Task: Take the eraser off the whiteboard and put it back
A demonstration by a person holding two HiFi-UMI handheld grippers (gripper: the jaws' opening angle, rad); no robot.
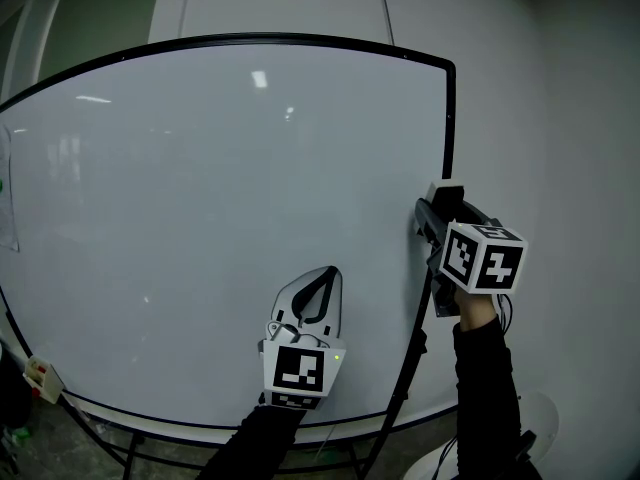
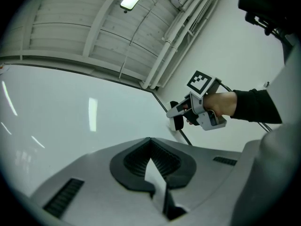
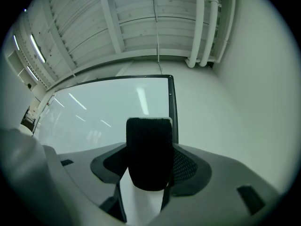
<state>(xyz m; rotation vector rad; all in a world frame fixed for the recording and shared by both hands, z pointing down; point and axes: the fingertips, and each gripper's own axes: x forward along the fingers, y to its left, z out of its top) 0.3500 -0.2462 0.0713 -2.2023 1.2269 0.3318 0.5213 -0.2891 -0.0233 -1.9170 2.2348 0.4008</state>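
The eraser [image 3: 149,154], a black felt block with a white back, sits upright between the jaws of my right gripper [image 1: 427,224], which is shut on it. This gripper is at the whiteboard's [image 1: 220,208] right black frame edge, about mid-height. In the left gripper view the eraser [image 2: 178,122] shows as a dark block at the board's edge, and I cannot tell whether it touches the surface. My left gripper [image 1: 318,290] is low on the board near its middle, with its jaw tips together and nothing between them.
A small white box [image 1: 42,376] hangs at the board's lower left corner. A sheet of paper [image 1: 8,198] sits at the left edge. The black stand leg [image 1: 402,398] runs down below the right gripper. A pale wall [image 1: 560,118] lies right of the board.
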